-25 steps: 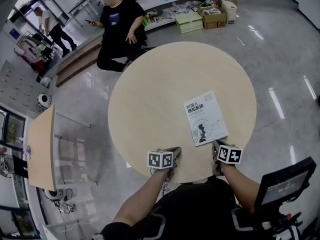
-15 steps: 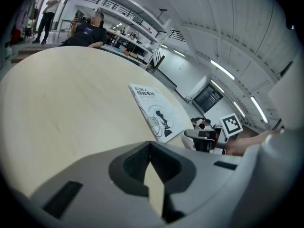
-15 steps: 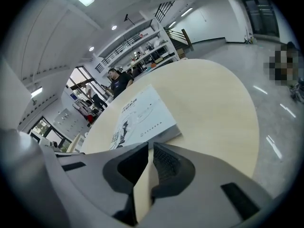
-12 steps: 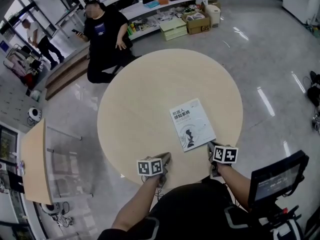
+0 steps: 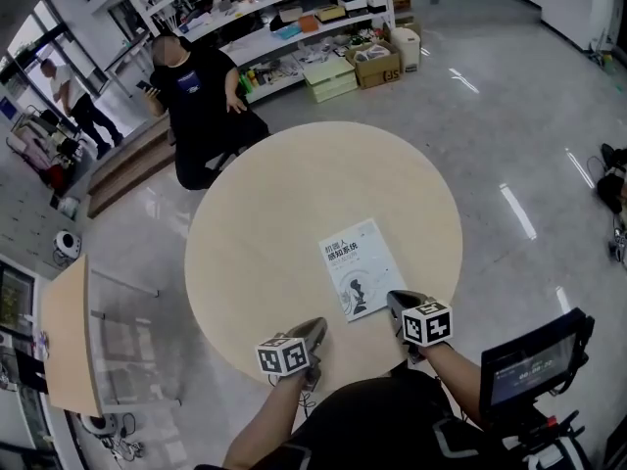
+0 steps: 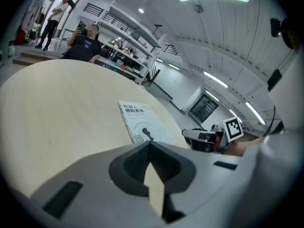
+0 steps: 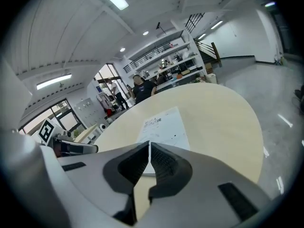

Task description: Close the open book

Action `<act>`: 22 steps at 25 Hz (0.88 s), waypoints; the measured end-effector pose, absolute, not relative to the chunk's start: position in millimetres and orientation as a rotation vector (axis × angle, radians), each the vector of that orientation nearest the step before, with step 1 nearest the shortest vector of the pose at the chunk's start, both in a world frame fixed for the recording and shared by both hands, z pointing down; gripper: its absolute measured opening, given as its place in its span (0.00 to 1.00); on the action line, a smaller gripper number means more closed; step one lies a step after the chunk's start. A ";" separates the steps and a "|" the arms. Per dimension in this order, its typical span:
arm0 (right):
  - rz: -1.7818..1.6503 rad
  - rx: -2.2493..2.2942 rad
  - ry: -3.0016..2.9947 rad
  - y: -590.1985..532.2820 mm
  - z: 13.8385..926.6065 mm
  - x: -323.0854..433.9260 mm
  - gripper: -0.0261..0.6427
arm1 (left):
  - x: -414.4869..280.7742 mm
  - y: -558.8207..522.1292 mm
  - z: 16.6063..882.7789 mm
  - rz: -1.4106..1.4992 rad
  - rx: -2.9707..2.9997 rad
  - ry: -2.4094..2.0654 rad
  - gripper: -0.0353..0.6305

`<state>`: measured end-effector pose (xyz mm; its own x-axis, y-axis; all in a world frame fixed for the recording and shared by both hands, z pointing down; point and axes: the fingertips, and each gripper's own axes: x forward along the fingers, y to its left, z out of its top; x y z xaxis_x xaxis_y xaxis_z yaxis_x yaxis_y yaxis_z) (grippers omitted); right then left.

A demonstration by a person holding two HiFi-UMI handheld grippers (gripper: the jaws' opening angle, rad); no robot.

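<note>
A: So, where is the book (image 5: 361, 268) lying right now?

B: It is lying flat on the round table (image 5: 265, 204), closed, with its white printed cover facing up. It is sitting to the right of the middle, toward the edge nearest the person holding the grippers.

A: And what is the right gripper (image 5: 396, 302) doing?

B: It is hovering just beside the book's near right corner, with its jaws pressed together and nothing between them. In the right gripper view its tips (image 7: 149, 144) are pointing over the book's near edge (image 7: 164, 127); whether they are touching the cover I cannot tell.

A: The left gripper (image 5: 314, 329)?

B: It is waiting near the table's close edge, to the left of the book and apart from it. Its jaws are also meeting tip to tip, gripping nothing, as the left gripper view (image 6: 150, 145) is showing. That view is also catching the book (image 6: 140, 122) and the right gripper (image 6: 202, 137) off to its right.

A: Anything going on beyond the table?

B: A person in black (image 5: 196, 96) is sitting on the floor past the far side, in front of long shelves (image 5: 294, 18).
</note>
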<state>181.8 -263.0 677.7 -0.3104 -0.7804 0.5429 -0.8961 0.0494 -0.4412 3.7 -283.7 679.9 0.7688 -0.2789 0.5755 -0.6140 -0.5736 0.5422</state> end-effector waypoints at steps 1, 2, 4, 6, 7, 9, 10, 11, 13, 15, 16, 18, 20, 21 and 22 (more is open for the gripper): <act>1.079 1.715 -2.183 -261.7 672.9 178.8 0.06 | 4.1 -280.9 673.9 0.544 2.205 -0.667 0.04; 1.051 1.689 -2.210 -260.5 668.1 173.8 0.06 | 1.1 -277.5 668.4 0.531 2.215 -0.676 0.04; 1.010 1.646 -2.257 -256.9 659.7 163.2 0.06 | -9.3 -269.5 659.9 0.517 2.224 -0.709 0.04; 0.998 1.606 -2.299 -255.2 644.4 166.1 0.06 | -8.0 -264.5 644.2 0.499 2.215 -0.754 0.04; 0.989 1.581 -2.320 -256.8 634.7 172.2 0.06 | -1.9 -264.4 633.4 0.484 2.211 -0.777 0.04; 0.954 1.522 -2.366 -263.0 620.7 180.1 0.06 | 8.8 -266.0 615.6 0.445 2.219 -0.818 0.04; 0.931 1.495 -2.386 -265.5 617.9 179.3 0.06 | 10.1 -265.4 610.3 0.430 2.232 -0.833 0.04; 0.908 1.475 -2.403 -266.5 616.6 176.1 0.06 | 8.7 -262.8 606.8 0.421 2.251 -0.843 0.04; 0.868 1.455 -2.426 -264.1 613.1 167.9 0.05 | 2.2 -253.6 602.2 0.417 2.298 -0.855 0.04; 0.830 1.452 -2.445 -257.8 604.8 158.9 0.04 | -6.7 -243.3 597.7 0.407 2.334 -0.861 0.04; 0.812 1.453 -2.452 -252.5 599.8 153.5 0.04 | -12.2 -237.1 595.1 0.391 2.342 -0.861 0.04; 0.791 1.462 -2.458 -236.8 590.1 142.4 0.04 | -23.9 -220.8 589.7 0.355 2.346 -0.858 0.04; 0.784 1.483 -2.461 -216.3 580.4 131.8 0.04 | -33.9 -199.8 581.3 0.335 2.362 -0.843 0.04; 0.775 1.490 -2.465 -205.2 575.4 125.8 0.04 | -38.2 -188.7 575.3 0.322 2.384 -0.829 0.04; 0.758 1.492 -2.470 -193.4 570.6 119.4 0.04 | -42.3 -177.5 569.1 0.305 2.411 -0.813 0.04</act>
